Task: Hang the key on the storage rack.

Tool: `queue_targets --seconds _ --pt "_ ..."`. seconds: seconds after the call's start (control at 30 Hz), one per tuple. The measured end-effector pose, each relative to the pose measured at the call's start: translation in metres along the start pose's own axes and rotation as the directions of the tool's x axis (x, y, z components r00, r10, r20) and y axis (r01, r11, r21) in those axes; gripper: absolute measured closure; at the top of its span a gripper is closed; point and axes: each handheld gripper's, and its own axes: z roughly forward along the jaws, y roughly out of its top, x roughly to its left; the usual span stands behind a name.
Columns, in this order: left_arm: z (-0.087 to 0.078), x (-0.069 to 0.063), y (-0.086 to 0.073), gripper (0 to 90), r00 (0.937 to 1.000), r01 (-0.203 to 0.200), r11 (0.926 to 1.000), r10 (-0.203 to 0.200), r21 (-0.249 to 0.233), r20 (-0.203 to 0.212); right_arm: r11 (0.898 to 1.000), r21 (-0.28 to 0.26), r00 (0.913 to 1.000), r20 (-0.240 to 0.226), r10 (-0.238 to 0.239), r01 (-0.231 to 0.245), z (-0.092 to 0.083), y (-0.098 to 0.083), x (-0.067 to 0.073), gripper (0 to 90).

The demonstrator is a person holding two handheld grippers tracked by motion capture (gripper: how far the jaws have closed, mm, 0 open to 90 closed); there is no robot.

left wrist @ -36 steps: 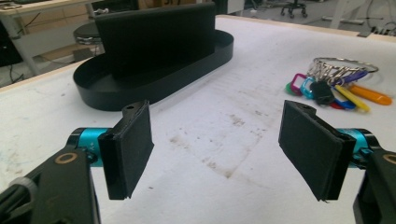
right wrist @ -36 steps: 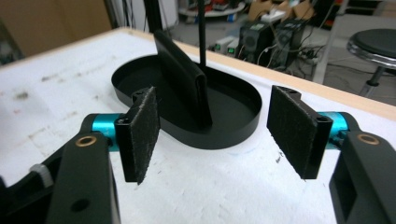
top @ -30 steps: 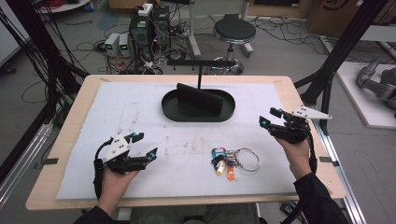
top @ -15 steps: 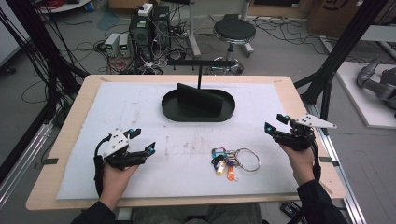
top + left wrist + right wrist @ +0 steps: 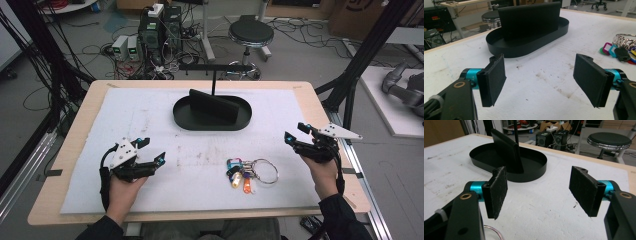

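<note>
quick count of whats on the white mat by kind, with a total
black oval tray: 1
black upright block standing in the tray: 1
bunch of keys with coloured tags on a ring: 1
hand-held gripper: 2, left and right, both with jaws open and nothing between them
total: 5

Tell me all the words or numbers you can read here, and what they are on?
None can be read.
The coloured key tags on the ring look blank or too small to tell.
The cardboard box at the back has dark marks, too blurred and cut off.
The black tray bears no writing.
</note>
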Motion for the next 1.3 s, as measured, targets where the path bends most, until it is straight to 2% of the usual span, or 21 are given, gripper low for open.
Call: queue_targets --seconds 0.23,0.47,0.53,0.57,0.67,0.8,0.9,0.97,1.0,1.07,1.17,1.27,1.3 --pt "-0.002 0.003 -0.001 25.8 0.9999 0.008 1.0 -0.008 0.002 -0.014 0.999 0.021 0.9995 -0.019 -0.025 0.026 -0.003 -0.003 0.002 31.2" --pt "-0.004 0.001 0.002 25.8 0.9997 -0.003 1.0 0.003 -0.002 -0.025 0.999 0.029 0.9991 -0.039 -0.016 0.017 -0.01 -0.016 -0.002 42.0" --pt "-0.005 0.0 0.003 25.8 0.9995 -0.008 1.0 0.007 -0.004 -0.031 0.999 0.046 0.9985 -0.054 -0.004 0.006 -0.01 -0.019 -0.002 48.4" --pt "-0.005 -0.001 0.003 25.8 0.9995 -0.008 0.9999 0.008 -0.007 -0.03 0.997 0.072 0.9972 -0.074 0.004 0.001 -0.01 -0.021 -0.002 49.8" --pt "-0.006 -0.001 0.003 25.8 0.9994 -0.01 0.9999 0.01 -0.008 -0.033 0.992 0.122 0.9937 -0.112 -0.008 0.022 -0.005 -0.024 0.002 57.7" --pt "-0.004 0.0 0.002 25.8 0.9995 -0.004 1.0 0.004 -0.002 -0.032 0.975 0.217 0.9877 -0.155 -0.019 0.053 0.008 -0.03 0.009 63.1" --pt "-0.004 0.001 0.002 25.8 0.9996 -0.003 1.0 0.003 0.004 -0.028 0.949 0.305 0.9811 -0.192 -0.024 0.083 0.022 -0.037 0.015 67.0" --pt "-0.004 0.001 0.001 25.8 0.9996 -0.006 1.0 0.006 0.003 -0.028 0.941 0.323 0.9744 -0.222 -0.032 0.105 0.029 -0.043 0.02 70.0" --pt "-0.004 0.0 0.001 25.8 0.9996 -0.006 1.0 0.006 0.002 -0.027 0.933 0.34 0.9723 -0.231 -0.037 0.116 0.032 -0.044 0.021 71.2" --pt "-0.005 0.0 0.001 25.8 0.9996 -0.006 1.0 0.006 0.003 -0.027 0.922 0.361 0.972 -0.227 -0.061 0.142 0.037 -0.046 0.025 72.5" --pt "-0.005 0.0 0.0 25.8 0.9996 -0.005 1.0 0.005 0.003 -0.028 0.91 0.382 0.971 -0.226 -0.077 0.161 0.042 -0.048 0.026 73.1" --pt "-0.006 0.0 0.0 25.8 0.9995 -0.006 1.0 0.006 0.007 -0.03 0.881 0.43 0.9653 -0.242 -0.097 0.196 0.047 -0.054 0.027 72.5" --pt "-0.007 0.0 0.0 25.8 0.9995 -0.004 1.0 0.005 0.007 -0.031 0.884 0.415 0.9614 -0.248 -0.12 0.217 0.047 -0.055 0.027 72.5"
